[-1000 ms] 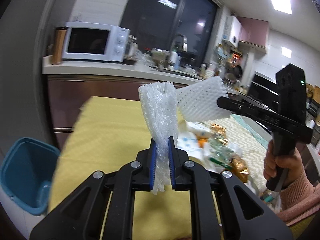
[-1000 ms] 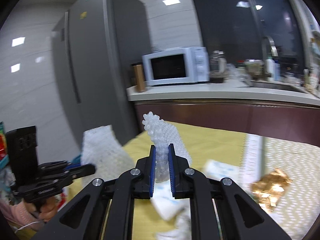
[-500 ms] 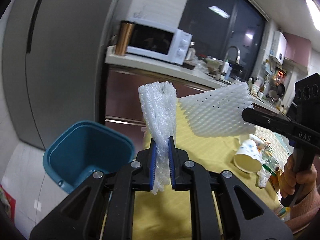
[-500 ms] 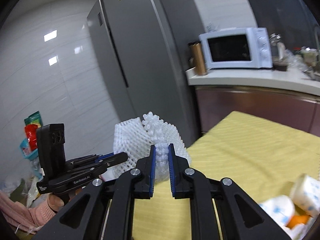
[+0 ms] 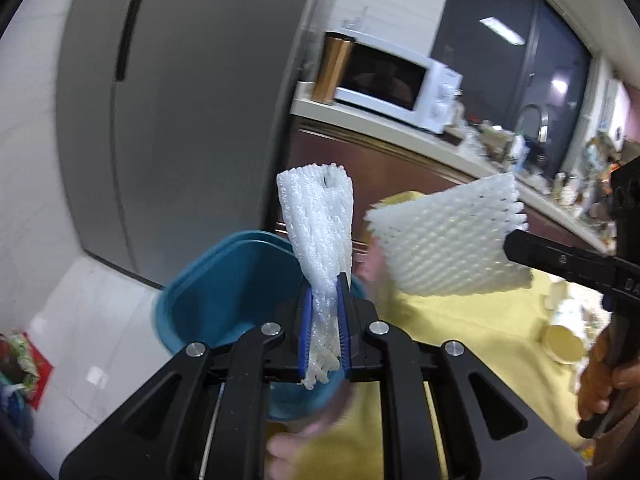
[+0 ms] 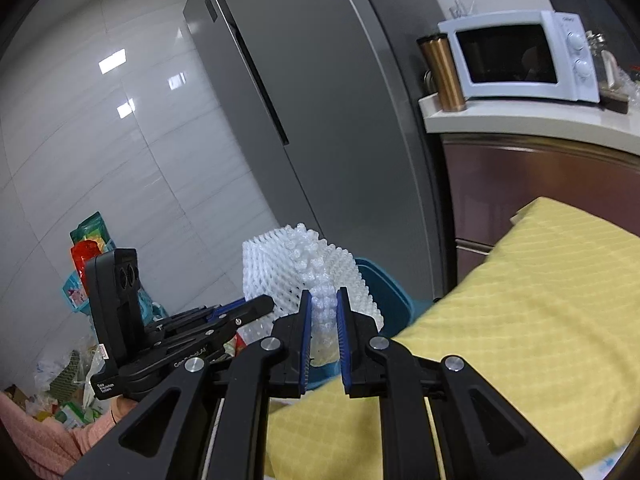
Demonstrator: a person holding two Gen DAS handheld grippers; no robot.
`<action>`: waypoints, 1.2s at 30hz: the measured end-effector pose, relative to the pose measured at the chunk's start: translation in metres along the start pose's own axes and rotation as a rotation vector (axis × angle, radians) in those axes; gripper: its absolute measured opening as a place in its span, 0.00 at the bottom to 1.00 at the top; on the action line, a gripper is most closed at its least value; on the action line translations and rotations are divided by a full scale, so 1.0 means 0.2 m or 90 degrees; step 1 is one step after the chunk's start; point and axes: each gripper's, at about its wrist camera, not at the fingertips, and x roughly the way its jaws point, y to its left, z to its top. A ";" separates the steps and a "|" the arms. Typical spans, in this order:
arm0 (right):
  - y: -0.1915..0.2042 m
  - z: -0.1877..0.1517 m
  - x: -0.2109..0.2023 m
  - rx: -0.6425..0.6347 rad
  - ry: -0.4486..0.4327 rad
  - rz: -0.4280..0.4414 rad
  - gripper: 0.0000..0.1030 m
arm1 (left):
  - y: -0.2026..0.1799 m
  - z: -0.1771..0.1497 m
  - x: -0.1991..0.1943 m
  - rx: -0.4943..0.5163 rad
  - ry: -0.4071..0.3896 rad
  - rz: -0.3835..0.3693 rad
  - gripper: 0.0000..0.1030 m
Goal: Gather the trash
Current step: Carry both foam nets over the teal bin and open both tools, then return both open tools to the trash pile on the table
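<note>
A kitchen scene seen from two handheld grippers, each carrying a piece of white foam packing net. The left gripper (image 5: 324, 320) has its blue-padded jaws pressed onto a crumpled foam net sleeve (image 5: 320, 236), which stands upright out of the jaws, flaring wider at its open top end. Directly behind and below that sleeve sits a teal trash bin (image 5: 224, 292) on the pale floor, its mouth open upward and its near rim partly hidden by the gripper body; the bin stands just beside the corner of a table covered in a yellow tablecloth (image 5: 472, 332). To the right, the right gripper (image 6: 322, 332) pinches a second, flatter foam net sheet (image 5: 444, 240) between its blue pads, holding it in the air above the table edge, near the first sleeve but apart from it. In the right wrist view the bin's teal rim (image 6: 384, 284) peeks out behind this sheet, between the table corner and a tall grey refrigerator (image 6: 320, 120). The air above the bin's mouth is open. A paper cup (image 5: 564, 340) lies on its side farther along the table. Behind, a white microwave (image 6: 516, 56) and a copper tumbler (image 6: 444, 76) stand on a pale counter. On the floor at left lies a heap of bags and wrappers (image 6: 64, 396).
</note>
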 end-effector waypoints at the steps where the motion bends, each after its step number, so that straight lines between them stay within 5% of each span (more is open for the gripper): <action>1: 0.00 0.00 0.03 0.001 0.007 0.004 0.11 | 0.02 0.00 0.01 -0.002 0.002 0.007 0.12; 10: 0.01 0.02 0.33 0.007 0.083 0.007 0.11 | 0.13 -0.02 0.16 -0.007 0.051 0.057 0.12; 22: -0.03 -0.01 0.59 0.028 0.174 -0.045 0.16 | 0.21 -0.11 0.38 -0.027 0.130 0.063 0.12; 27: -0.06 -0.02 0.64 0.040 0.182 -0.059 0.19 | 0.22 -0.12 0.45 -0.041 0.145 0.067 0.14; 31: -0.09 -0.02 0.65 0.058 0.181 -0.060 0.25 | 0.22 -0.14 0.50 -0.050 0.153 0.068 0.29; 36: -0.10 -0.02 0.60 0.063 0.166 -0.060 0.29 | 0.20 -0.14 0.53 -0.053 0.150 0.067 0.30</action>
